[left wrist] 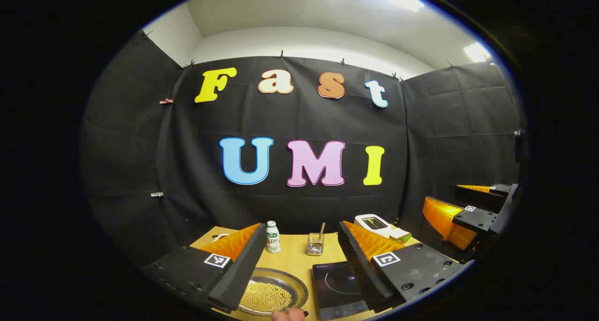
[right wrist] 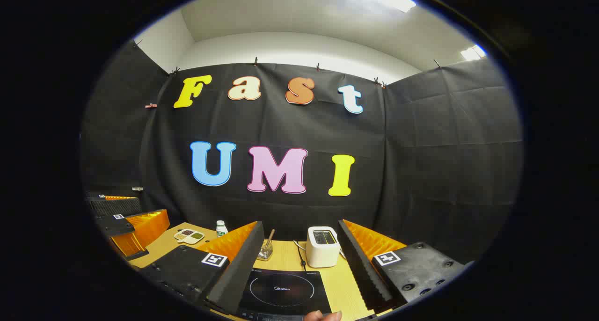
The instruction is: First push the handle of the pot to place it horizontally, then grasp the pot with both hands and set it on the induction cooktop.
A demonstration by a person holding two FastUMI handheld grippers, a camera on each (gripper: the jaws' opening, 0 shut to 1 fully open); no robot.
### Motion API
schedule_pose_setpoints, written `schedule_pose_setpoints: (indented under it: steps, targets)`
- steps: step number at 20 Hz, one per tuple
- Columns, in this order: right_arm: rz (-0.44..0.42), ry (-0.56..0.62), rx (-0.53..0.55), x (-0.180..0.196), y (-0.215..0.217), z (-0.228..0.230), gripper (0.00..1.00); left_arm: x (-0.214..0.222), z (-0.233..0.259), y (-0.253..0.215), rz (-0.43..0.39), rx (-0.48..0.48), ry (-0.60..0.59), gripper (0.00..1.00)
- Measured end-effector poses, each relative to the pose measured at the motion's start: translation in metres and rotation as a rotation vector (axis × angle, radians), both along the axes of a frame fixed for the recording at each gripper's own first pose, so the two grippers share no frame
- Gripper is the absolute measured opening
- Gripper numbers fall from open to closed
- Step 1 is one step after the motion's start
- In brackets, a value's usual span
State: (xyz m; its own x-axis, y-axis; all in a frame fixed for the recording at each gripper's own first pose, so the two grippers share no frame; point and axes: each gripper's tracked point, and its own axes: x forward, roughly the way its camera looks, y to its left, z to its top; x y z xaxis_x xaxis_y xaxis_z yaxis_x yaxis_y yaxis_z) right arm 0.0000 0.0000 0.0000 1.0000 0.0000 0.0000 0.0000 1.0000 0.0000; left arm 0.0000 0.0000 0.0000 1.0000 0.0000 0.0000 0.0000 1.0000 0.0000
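A shallow metal pot [left wrist: 271, 294], round and holding a layer of small yellow beads, is sitting on the wooden table [left wrist: 294, 258] at the bottom of the left gripper view, just left of the black induction cooktop [left wrist: 338, 288]; its handle cannot be made out. The left gripper [left wrist: 303, 269] is hovering above both with its jaws spread wide and nothing held between them, its left finger crossing over the pot's near-left rim. A fingertip [left wrist: 288, 315] is peeking in at the bottom edge beside the pot. Behind the pot, a small white bottle [left wrist: 273, 237] and a wire holder [left wrist: 315, 244] with a stick in it are standing near the table's back edge, and a white toaster [left wrist: 374, 223] is sitting at the far right. The other gripper [left wrist: 472, 208] is showing farther off at the right. In the right gripper view, the cooktop [right wrist: 281, 290] is lying directly below the right gripper [right wrist: 299, 269], whose jaws are likewise standing wide apart and empty. Here the toaster [right wrist: 323, 246] is standing upright just behind the cooktop, a small divided dish [right wrist: 189, 236] is resting at the left near the bottle [right wrist: 221, 228], and the left gripper [right wrist: 133, 218] is showing at the far left.
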Motion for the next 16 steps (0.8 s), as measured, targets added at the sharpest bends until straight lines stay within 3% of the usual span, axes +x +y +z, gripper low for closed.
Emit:
schedule_pose_setpoints:
  steps: [16]
  targets:
    - [-0.034, -0.009, 0.026, -0.004, -0.022, 0.002, 0.97, 0.0, 0.005, -0.015, -0.014, 0.045, -0.002, 0.95]
